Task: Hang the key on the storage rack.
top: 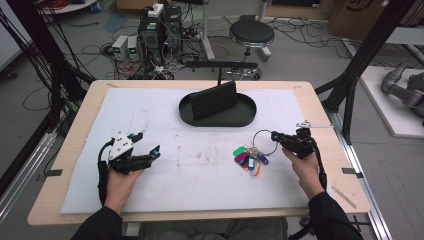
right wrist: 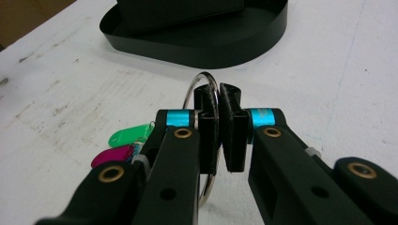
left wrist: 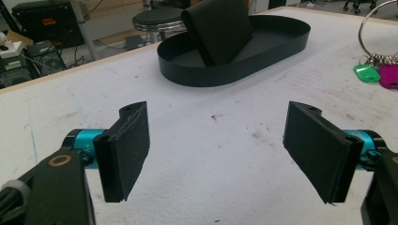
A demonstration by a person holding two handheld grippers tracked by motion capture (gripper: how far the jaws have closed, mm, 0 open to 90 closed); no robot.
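Note:
A large metal key ring [top: 264, 136] with several coloured tags [top: 247, 159] lies on the white mat, right of centre. My right gripper [top: 276, 136] is shut on the ring's right side. In the right gripper view the ring [right wrist: 205, 74] runs between the closed pads of my right gripper [right wrist: 218, 93], with a green tag [right wrist: 126, 135] and a magenta tag trailing to the left. My left gripper [top: 148, 142] rests open at the left of the mat; its pads [left wrist: 126, 140] stand wide apart over bare mat, nothing between them.
A black oval tray [top: 220, 122] sits at the back centre of the mat with a black pouch [top: 215, 100] leaning in it. The tray [left wrist: 234, 70] lies ahead of the left gripper. Beyond the table's far edge stand a stool [top: 251, 34] and electronics with cables.

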